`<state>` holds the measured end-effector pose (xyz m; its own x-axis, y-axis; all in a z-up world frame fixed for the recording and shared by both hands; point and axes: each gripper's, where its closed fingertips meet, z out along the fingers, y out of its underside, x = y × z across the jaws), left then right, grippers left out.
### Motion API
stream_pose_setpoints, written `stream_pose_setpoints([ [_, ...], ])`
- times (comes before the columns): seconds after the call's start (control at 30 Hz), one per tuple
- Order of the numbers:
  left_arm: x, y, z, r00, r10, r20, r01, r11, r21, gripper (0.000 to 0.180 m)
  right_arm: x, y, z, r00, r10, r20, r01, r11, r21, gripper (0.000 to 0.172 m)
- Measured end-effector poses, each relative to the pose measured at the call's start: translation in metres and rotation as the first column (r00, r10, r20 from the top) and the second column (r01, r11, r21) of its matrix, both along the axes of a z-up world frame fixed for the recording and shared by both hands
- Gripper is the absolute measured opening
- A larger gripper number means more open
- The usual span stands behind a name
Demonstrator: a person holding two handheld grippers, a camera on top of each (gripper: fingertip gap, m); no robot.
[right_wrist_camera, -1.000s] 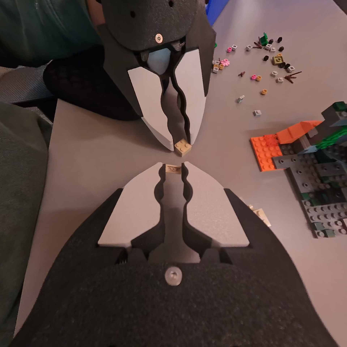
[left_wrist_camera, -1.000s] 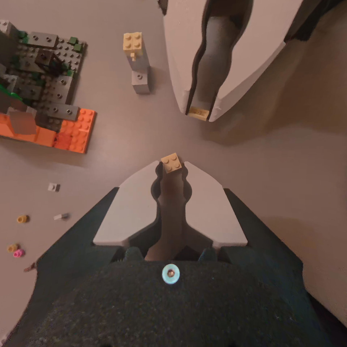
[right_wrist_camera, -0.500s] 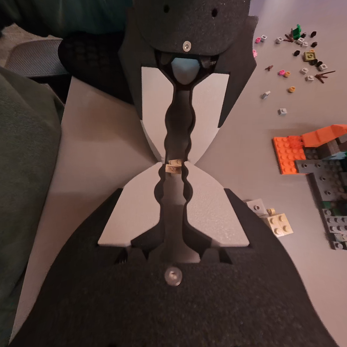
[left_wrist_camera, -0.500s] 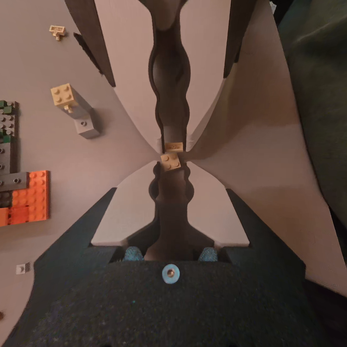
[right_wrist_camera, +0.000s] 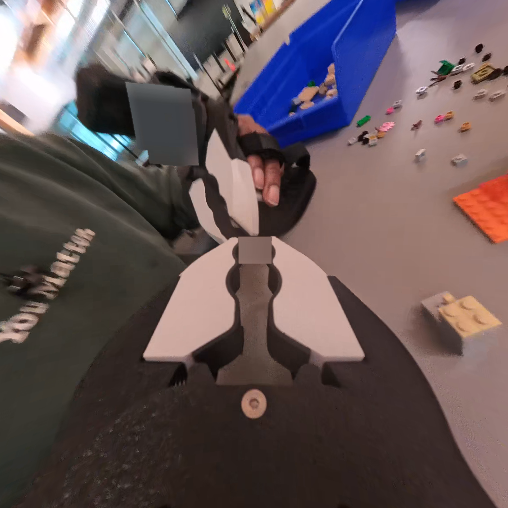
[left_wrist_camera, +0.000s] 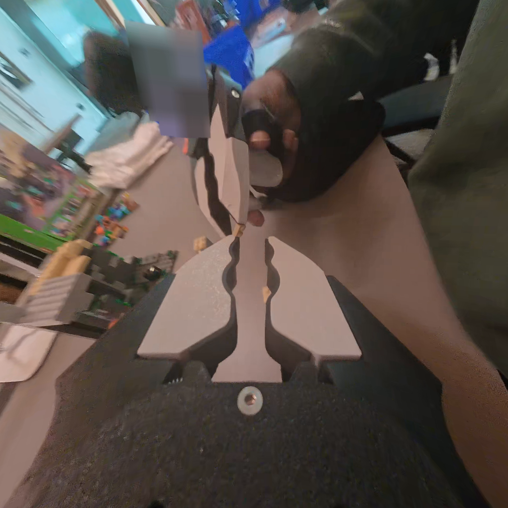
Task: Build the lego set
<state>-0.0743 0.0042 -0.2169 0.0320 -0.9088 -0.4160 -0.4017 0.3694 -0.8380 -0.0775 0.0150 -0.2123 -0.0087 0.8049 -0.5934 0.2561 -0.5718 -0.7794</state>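
Note:
My left gripper is open, and bare table shows between its fingertips. A small tan bit sits by the inner edge of its right finger; I cannot tell what it is. My right gripper comes in from above, almost tip to tip with the left. It is shut on a small tan plate piece that looks two layers thick. In the right wrist view a blurred patch covers the gap between my right gripper's tips. The left gripper shows edge-on just beyond.
A blue bin with tan parts stands at the back. Small loose pieces lie scattered, an orange plate is at the right, and a tan-on-grey brick stack is near. The brick model is at the left. The person's green sleeve is close. My right gripper's tips are some 11 cm from the tan-on-grey brick stack. It turns up in the left wrist view as well.
The left gripper pressed its tan 2x2 brick against the right gripper's plate, opened, and no longer holds it. Both grippers have tilted up from looking down at the table.

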Motion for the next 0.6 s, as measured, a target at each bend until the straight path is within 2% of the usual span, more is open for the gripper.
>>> stream_pose_setpoints([
  [0.1, 0.002, 0.004, 0.015, 0.995, 0.073, 0.069, -0.08, 0.991, 0.11, 0.018, 0.0, -0.002, 0.015, 0.996, 0.016, -0.091, -0.033, 0.983, -0.181, 0.015],
  [0.23, 0.006, 0.004, 0.023, 0.988, 0.104, 0.114, -0.119, 0.983, 0.138, 0.017, -0.006, -0.004, 0.026, 0.985, 0.007, -0.172, -0.063, 0.946, -0.318, 0.015],
  [0.33, 0.003, 0.008, 0.023, 0.984, 0.135, 0.115, -0.149, 0.981, 0.124, 0.009, -0.011, -0.004, 0.024, 0.984, -0.008, -0.18, -0.057, 0.934, -0.353, 0.015],
  [0.5, -0.002, 0.01, 0.015, 0.985, 0.156, 0.075, -0.159, 0.987, 0.038, 0.008, -0.015, -0.001, 0.017, 0.987, -0.023, -0.161, -0.041, 0.922, -0.385, 0.016],
  [0.6, -0.008, 0.01, 0.002, 0.987, 0.16, -0.016, -0.161, 0.982, -0.099, 0.008, -0.01, 0.002, 0.009, 0.996, -0.007, -0.086, -0.017, 0.963, -0.269, 0.019],
])
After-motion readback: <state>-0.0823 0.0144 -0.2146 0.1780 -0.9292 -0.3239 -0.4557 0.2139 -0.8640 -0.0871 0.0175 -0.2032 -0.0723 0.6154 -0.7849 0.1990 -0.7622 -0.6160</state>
